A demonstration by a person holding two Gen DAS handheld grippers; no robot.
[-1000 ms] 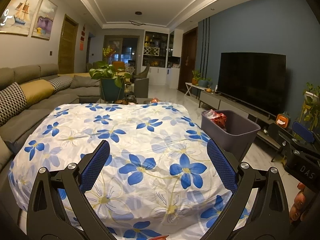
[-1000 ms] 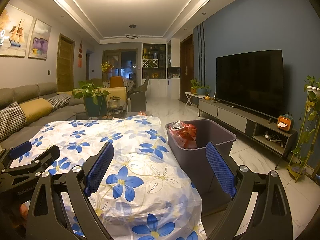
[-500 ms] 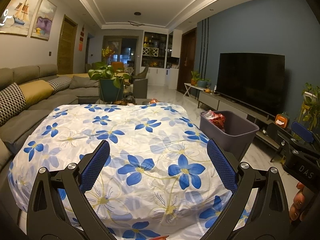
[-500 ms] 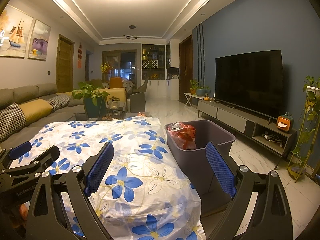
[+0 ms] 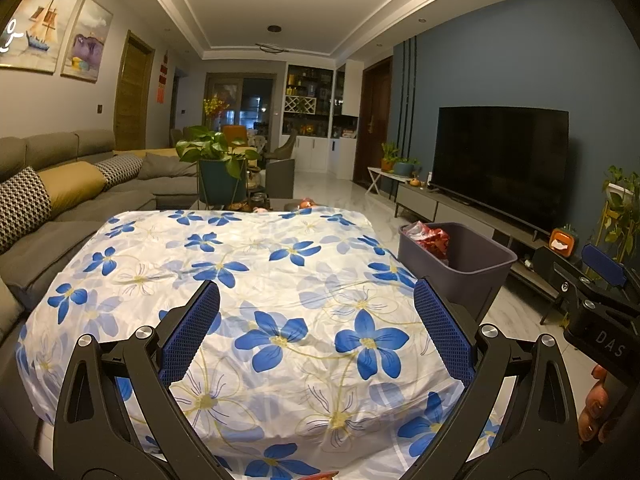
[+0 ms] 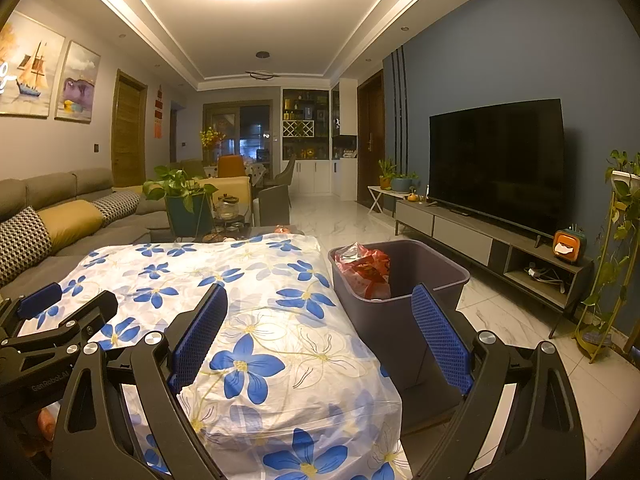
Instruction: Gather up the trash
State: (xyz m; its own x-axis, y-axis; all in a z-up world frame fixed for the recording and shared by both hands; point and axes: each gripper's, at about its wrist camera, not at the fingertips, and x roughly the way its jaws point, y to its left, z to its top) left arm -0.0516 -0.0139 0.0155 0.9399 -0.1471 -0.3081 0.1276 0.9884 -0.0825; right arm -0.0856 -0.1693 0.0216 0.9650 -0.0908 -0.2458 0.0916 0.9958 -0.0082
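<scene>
Both hand-held grippers, left (image 5: 316, 336) and right (image 6: 318, 340), gape wide, empty, above the flowered bench (image 5: 280, 280). Red trash (image 6: 366, 270) lies in the grey bin (image 6: 436, 276), frame centre. Task looks nearly finished.

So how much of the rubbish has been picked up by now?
Red wrapper trash already sits in the grey bin. Nothing is in hand: the left gripper and right gripper are both open and empty. The flowered cloth shows no litter, so little seems left.
</scene>
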